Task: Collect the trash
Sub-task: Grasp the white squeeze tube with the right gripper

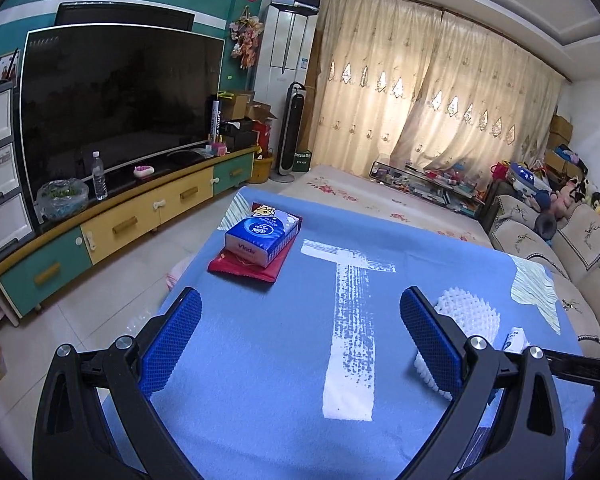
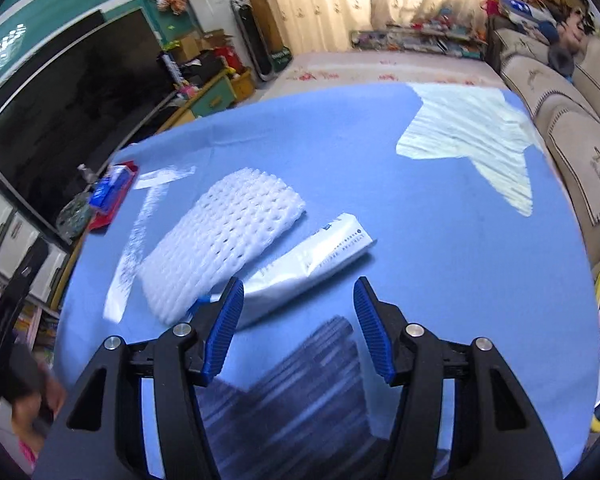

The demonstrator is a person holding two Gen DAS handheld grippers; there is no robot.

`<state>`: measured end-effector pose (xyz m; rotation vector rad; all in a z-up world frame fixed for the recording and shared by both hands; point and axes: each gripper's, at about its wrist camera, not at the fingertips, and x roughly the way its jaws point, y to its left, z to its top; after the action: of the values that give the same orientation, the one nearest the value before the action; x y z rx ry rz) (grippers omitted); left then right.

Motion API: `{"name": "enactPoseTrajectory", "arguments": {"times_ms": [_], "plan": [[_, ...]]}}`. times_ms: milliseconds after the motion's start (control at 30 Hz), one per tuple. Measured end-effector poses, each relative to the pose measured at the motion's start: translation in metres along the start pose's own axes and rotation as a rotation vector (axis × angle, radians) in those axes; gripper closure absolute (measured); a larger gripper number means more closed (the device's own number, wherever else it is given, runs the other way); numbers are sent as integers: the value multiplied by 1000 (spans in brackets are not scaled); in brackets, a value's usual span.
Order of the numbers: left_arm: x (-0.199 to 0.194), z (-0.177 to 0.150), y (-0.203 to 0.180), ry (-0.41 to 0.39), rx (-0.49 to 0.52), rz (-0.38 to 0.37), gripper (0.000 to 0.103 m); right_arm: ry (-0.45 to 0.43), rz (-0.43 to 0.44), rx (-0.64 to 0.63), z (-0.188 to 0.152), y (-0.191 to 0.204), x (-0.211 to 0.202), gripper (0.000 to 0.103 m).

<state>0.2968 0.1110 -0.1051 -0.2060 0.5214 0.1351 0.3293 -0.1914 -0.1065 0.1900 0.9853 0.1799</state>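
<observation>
On blue cloth (image 2: 380,184) — one foam net (image 2: 224,236) | one tube (image 2: 320,256) | both grippers' fingers wide

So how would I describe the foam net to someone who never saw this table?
Start from the blue tablecloth with its white T mark. Just right of the T lies the foam net, touching a smooth white tube. Only the net is a white mesh full of holes.

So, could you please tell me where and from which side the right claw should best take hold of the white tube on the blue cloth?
Probably across the tube's flattened middle, coming from above with the right claw turned so its fingers straddle the narrow width. It lies flat and slanted on the blue cloth, its near end behind the claw's left finger. The foam net lies close along its left, so keep clear of that side.
</observation>
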Motion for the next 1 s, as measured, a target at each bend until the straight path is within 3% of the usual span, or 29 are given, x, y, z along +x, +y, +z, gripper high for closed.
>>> {"name": "enactPoseTrajectory", "arguments": {"times_ms": [267,500,700,1000], "plan": [[-4,-2,-2,6,-7,-13,5,49,-32,61,8,9,28,48],[-8,-1,0,1,-33,-9,5,-1,-37,106,19,9,20,48],[-9,-2,-1,2,-28,-9,5,36,-29,109,25,18,34,48],[-4,-4,-4,19,-20,-1,5,64,-115,31,13,18,31,61]]}}
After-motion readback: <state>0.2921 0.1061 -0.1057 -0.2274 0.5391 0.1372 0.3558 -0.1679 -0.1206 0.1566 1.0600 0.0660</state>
